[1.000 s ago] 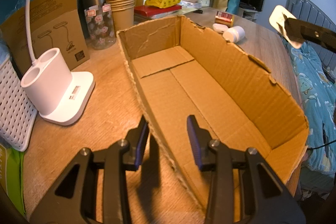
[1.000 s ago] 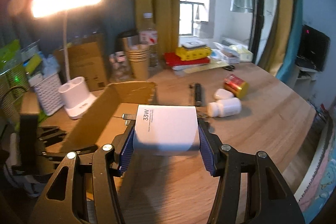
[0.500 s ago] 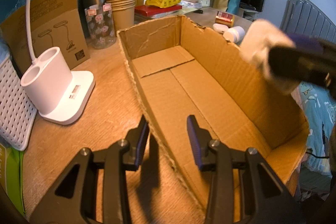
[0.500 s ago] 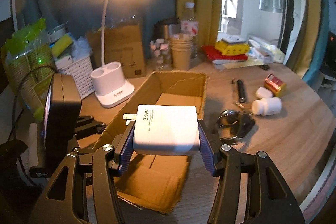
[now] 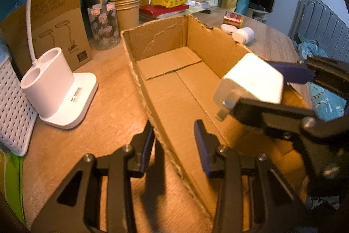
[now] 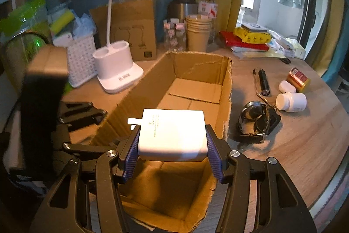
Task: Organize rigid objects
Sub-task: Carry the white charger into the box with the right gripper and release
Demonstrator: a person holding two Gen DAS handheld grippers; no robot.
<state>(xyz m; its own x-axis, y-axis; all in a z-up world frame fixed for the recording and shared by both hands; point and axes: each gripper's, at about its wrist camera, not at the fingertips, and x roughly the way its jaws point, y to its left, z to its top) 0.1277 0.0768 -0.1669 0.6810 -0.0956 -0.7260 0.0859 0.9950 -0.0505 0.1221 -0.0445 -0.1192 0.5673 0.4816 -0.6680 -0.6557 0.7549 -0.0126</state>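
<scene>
Moved since the earlier frames: right gripper point(image 6: 172, 153), with white 33W charger point(image 6: 172, 137) clamped between its blue pads, from over the open table to above the near end of the cardboard box point(image 6: 226, 88).
Charger: held clear of the box floor, prongs pointing toward the left gripper's side.
Left gripper point(image 5: 173, 145): unmoved, clamped on the box's long side wall, one pad on each face of it.
Wooden table point(image 6: 305, 137), beside the box: wristwatch point(image 6: 254, 121), black flashlight point(image 6: 264, 82), white pill bottle point(image 6: 291, 102), gold tin point(image 6: 298, 79).
</scene>
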